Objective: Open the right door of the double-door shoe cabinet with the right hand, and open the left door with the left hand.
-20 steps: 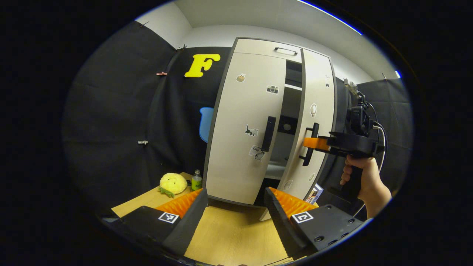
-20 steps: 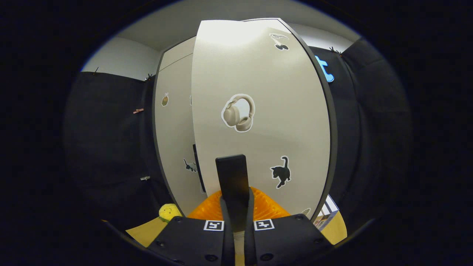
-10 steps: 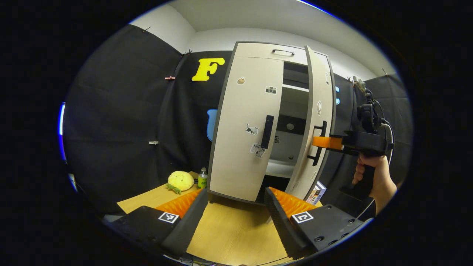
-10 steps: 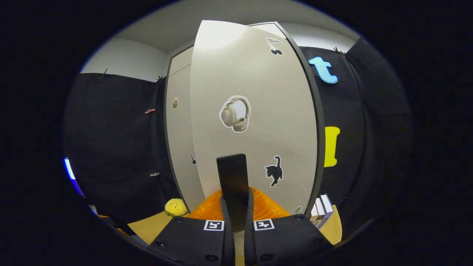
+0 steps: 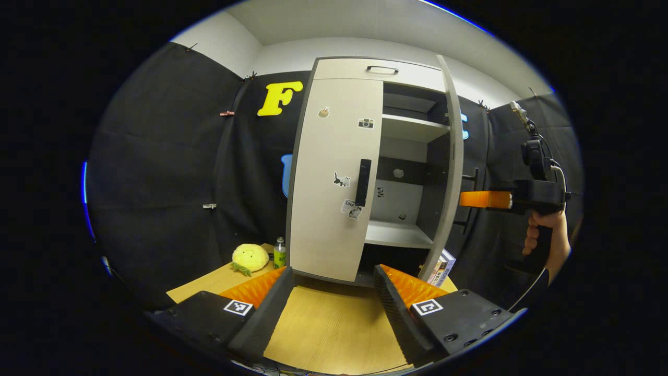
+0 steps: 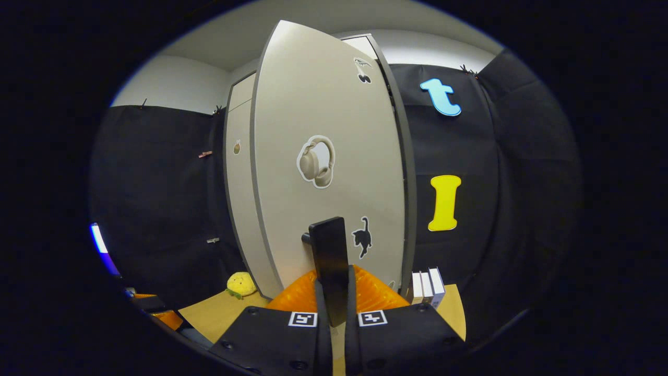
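Observation:
A pale double-door shoe cabinet (image 5: 339, 70) stands on a wooden table (image 5: 323, 329). Its right door (image 5: 450, 172) is swung wide, seen edge-on in the left gripper view, baring the shelves (image 5: 396, 235). The left door (image 5: 326, 177) is closed, its black handle (image 5: 362, 183) untouched. My right gripper (image 6: 332, 292) is shut on the right door's black handle (image 6: 330, 261); the door face (image 6: 323, 172) rises just ahead of it. In the left gripper view the right gripper (image 5: 482, 199) is held by a hand (image 5: 543, 235) beside the door. My left gripper (image 5: 329, 292) is open, low over the table, short of the cabinet.
A yellow plush toy (image 5: 249, 258) and a small green bottle (image 5: 279, 253) sit on the table left of the cabinet. Small boxes (image 6: 428, 284) stand at the cabinet's right foot. Black cloth walls close in behind and on both sides.
The right door has swung much further outward, pulled by my right gripper, exposing more of the shelves. My left gripper stays open in about the same place.

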`<action>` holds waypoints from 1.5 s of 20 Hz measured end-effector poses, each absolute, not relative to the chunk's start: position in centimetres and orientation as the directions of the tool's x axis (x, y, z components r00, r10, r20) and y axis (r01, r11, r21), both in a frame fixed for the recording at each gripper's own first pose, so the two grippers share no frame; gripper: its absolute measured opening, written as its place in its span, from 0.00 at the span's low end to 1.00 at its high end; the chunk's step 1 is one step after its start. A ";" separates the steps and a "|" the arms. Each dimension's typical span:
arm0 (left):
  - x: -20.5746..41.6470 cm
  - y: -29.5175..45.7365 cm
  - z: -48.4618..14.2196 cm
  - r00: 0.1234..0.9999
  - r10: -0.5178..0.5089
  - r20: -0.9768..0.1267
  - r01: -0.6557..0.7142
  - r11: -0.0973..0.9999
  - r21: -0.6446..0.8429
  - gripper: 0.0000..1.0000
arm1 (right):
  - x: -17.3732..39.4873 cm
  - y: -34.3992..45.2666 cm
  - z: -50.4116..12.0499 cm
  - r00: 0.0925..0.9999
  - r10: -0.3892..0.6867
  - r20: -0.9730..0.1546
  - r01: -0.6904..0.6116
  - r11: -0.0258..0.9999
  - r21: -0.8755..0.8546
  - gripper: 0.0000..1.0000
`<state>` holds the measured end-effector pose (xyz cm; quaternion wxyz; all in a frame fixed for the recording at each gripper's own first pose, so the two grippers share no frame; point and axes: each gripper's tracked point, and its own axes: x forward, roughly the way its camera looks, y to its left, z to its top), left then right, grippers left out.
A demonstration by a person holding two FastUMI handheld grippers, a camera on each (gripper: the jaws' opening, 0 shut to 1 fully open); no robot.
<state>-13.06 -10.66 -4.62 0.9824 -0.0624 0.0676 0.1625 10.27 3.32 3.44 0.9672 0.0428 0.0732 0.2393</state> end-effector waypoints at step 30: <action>-6.9 -12.5 -4.0 0.982 0.079 -0.170 -0.094 0.993 -0.078 0.95 | 4.1 -4.5 4.9 0.982 0.170 -0.084 -0.164 0.984 0.074 0.05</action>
